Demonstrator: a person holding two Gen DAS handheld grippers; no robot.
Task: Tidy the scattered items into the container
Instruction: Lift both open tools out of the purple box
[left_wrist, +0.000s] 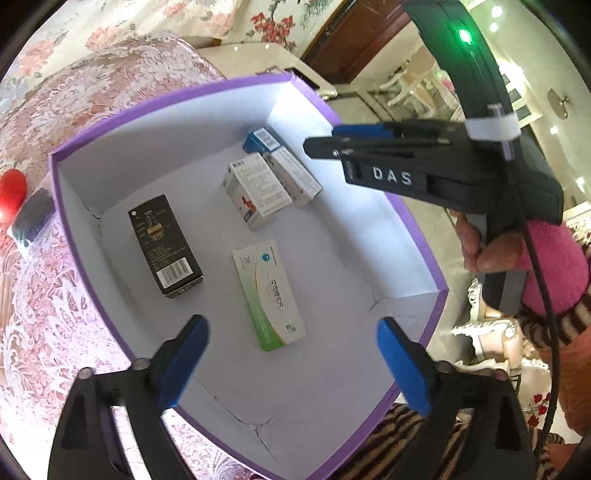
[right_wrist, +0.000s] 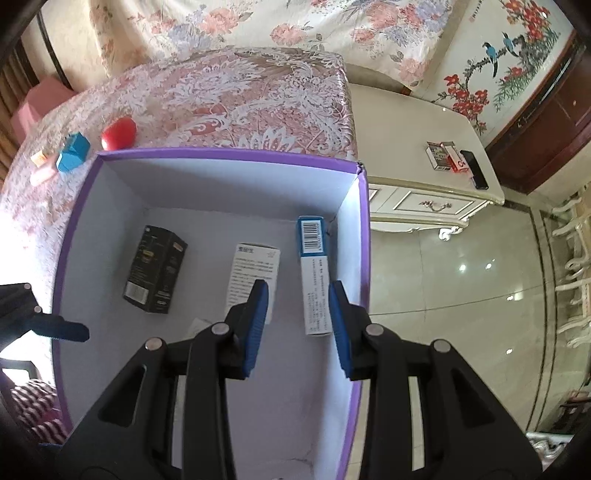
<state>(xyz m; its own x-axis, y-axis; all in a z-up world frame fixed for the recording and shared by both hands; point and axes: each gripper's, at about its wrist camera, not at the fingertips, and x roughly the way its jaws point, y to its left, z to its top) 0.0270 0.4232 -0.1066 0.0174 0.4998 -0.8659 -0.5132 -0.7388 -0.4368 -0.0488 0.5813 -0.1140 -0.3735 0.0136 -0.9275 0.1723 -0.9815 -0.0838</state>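
The left claw (left_wrist: 291, 323) stands wide open with nothing between its blue pads (left_wrist: 184, 354), and it hangs over the near end of the purple container (left_wrist: 62, 184), pointing down into it. Just under it, on the white floor of the container, lies a green-and-white box (left_wrist: 269, 299) flat on its side. The right claw (right_wrist: 297, 299) is drawn narrow, only a small gap between its pads, and it grips nothing; it hangs over the right side of the container, and a hand (left_wrist: 480, 251) in a pink sleeve holds its handle. Below it a blue-and-white box (right_wrist: 314, 273) lies along the right wall, with a white box (right_wrist: 255, 273) just beside it. A black box (left_wrist: 166, 247) lies apart from these, near the left wall. Outside the container, on the lace-covered tabletop (right_wrist: 221, 96), there are a red object (right_wrist: 118, 133), a small blue box (right_wrist: 74, 151) and a small orange-and-white item (right_wrist: 38, 158), all near the far left corner of the container.
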